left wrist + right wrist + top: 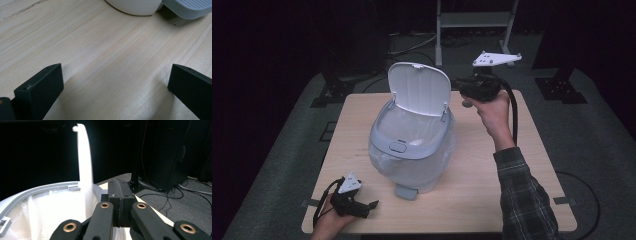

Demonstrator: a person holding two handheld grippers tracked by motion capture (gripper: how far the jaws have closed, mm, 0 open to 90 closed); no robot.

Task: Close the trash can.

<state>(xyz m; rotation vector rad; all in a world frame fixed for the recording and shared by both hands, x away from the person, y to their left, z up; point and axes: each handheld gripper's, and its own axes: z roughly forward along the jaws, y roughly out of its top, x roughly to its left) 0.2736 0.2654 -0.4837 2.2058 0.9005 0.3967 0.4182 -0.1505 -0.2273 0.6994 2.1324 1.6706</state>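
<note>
- My right gripper (pixel 120 205) is up in the air, and its two black jaws are pressed flat together with nothing between them.
- In the high view my right gripper (pixel 479 87) sits just to the right of the open lid (pixel 418 89), near the far side of the table (pixel 492 200).
- From my right gripper view the lid (pixel 85 167) stands straight up, a little to the left of my jaws and just past them. Its long side runs up and down. I cannot tell if my jaws touch it.
- The bin (pixel 412 147) is in the middle of the table, with a thin see-through bag (pixel 384 160) inside that spills over its sides.
- My right hand (pixel 494 112) is much nearer the lid than my left one, so I think the right one goes next.
- My left gripper (pixel 354 200) rests low at the near left corner, jaws wide apart (pixel 115 82) with only bare wood between them.
- Just ahead of it is the bin's grey foot pedal (pixel 190 8).
- I see no words or brand marks that I can read.
</note>
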